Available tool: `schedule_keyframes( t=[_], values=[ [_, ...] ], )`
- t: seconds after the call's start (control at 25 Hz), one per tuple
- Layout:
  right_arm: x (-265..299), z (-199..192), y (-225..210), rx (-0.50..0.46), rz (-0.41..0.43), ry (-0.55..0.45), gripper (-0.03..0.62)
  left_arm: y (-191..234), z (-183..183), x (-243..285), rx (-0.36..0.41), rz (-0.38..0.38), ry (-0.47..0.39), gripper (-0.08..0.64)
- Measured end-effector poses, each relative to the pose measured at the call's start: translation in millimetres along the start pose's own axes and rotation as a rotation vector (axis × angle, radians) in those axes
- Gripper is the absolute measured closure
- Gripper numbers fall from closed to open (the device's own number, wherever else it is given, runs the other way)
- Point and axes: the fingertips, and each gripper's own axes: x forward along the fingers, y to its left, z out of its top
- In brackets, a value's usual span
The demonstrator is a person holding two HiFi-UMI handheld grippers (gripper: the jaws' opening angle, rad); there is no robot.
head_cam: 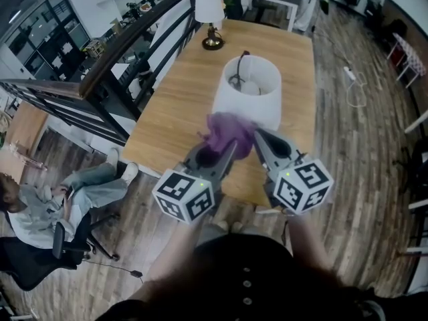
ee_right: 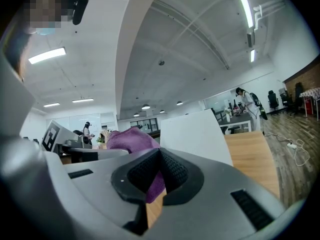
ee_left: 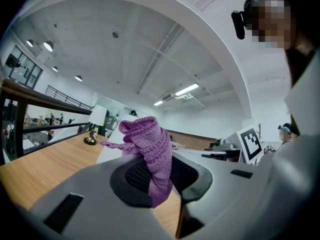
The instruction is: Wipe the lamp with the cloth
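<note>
The lamp with the wide white shade stands in the middle of the wooden table. A purple cloth is bunched against the near side of the shade. My left gripper is shut on the cloth from the left, and the cloth rises out of its jaws. My right gripper is shut on the same cloth from the right, with the shade just behind it. The lamp's base is hidden under the shade.
A second, smaller lamp with a brass base stands at the table's far end. A dark railing runs along the table's left side. A person sits on an office chair on the floor at lower left. Cables lie on the floor at right.
</note>
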Motion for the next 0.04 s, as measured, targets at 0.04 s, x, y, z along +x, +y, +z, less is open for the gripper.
schedule_keyframes(
  t=[0.04],
  values=[
    [-1.6, -0.9, -1.2, 0.0, -0.004, 0.001, 0.58, -1.2, -1.1, 0.2, -0.001, -0.001, 0.0, 0.482]
  ],
)
